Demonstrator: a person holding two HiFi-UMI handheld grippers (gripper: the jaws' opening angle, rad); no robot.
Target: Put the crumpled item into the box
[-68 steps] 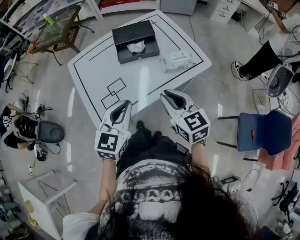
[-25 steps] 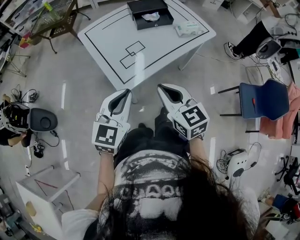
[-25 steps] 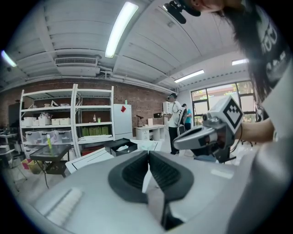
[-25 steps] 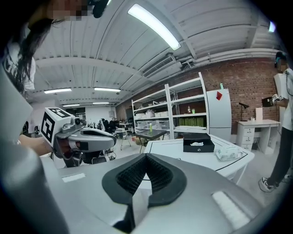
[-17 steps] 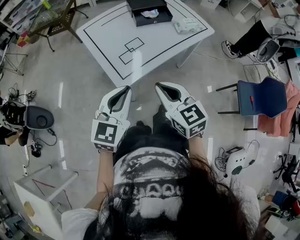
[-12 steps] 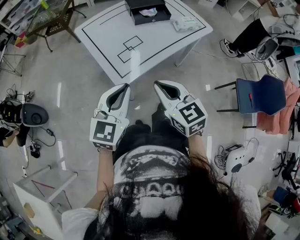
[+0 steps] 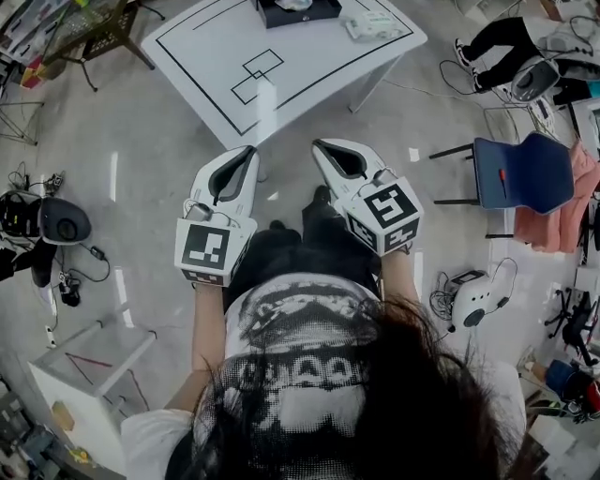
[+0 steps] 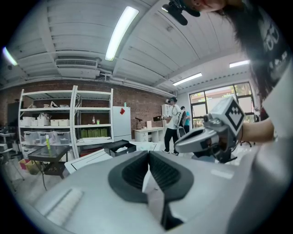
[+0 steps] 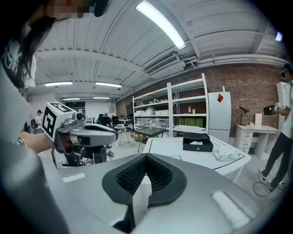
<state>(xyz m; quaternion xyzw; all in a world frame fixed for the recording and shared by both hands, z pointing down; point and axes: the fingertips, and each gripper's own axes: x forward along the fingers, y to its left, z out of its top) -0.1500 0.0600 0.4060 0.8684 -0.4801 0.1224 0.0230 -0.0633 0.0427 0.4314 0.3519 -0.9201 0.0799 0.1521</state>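
Crumpled item (image 9: 196,143) looks seated in the box (image 9: 197,147), centre-right; left gripper (image 7: 250,151) and right gripper (image 7: 320,146) closed, empty, so don't re-grab.

table (image 7: 319,70) farther off, box (image 7: 302,16) half out of view

The person wears a white short-sleeved T-shirt (image 7: 281,323) with a black print, under long dark hair (image 7: 412,403). The left hand-held gripper (image 7: 248,150) and right hand-held gripper (image 7: 319,145) have pale grey shells, black ribbed pads (image 8: 132,171) and black-and-white marker cubes (image 7: 208,251).
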